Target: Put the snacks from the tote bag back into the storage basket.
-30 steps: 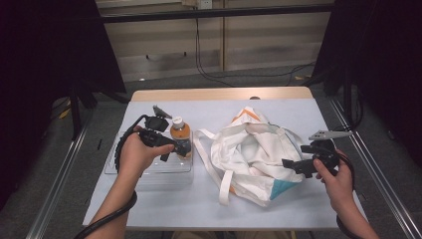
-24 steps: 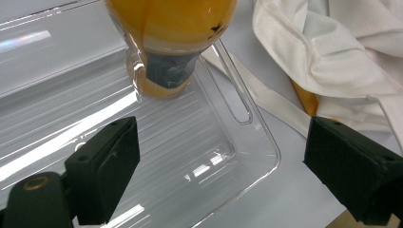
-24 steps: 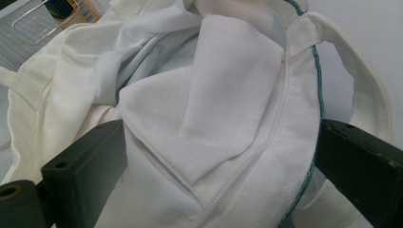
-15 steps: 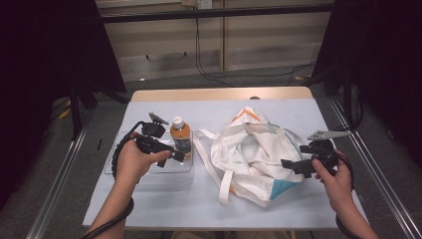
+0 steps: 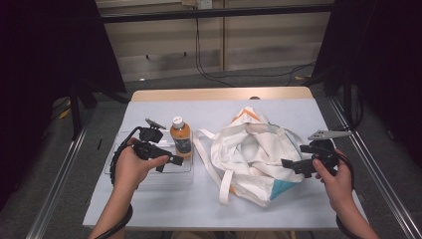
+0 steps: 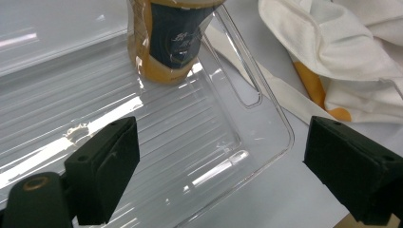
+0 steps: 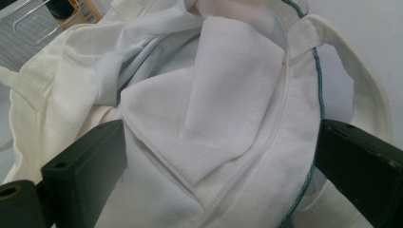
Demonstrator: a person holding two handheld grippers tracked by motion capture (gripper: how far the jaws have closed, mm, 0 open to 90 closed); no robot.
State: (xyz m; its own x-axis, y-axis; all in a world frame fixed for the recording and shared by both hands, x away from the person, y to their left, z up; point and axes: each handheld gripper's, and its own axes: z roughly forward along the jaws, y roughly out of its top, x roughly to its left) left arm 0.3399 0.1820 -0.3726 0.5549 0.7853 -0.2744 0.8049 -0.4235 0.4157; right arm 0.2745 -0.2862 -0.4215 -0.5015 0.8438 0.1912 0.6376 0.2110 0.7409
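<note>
- Bottle (image 5: 181, 139) upright in clear tray (image 5: 119, 167), not yet bagged.
- Left hand-held gripper (image 5: 169, 162) spread wide, empty, short of bottle.
- Right hand-held gripper (image 5: 291, 166) agape at tote bag (image 5: 249, 154) rim, ungripped.

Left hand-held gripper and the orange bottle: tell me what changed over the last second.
The left hand-held gripper drew back from the orange drink bottle with the white cap, toward the person and lower over the clear plastic tray; its jaws are open and hold nothing. The bottle stayed upright in the tray. The right hand-held gripper stayed at the white cloth tote bag, which has not shifted.
</note>
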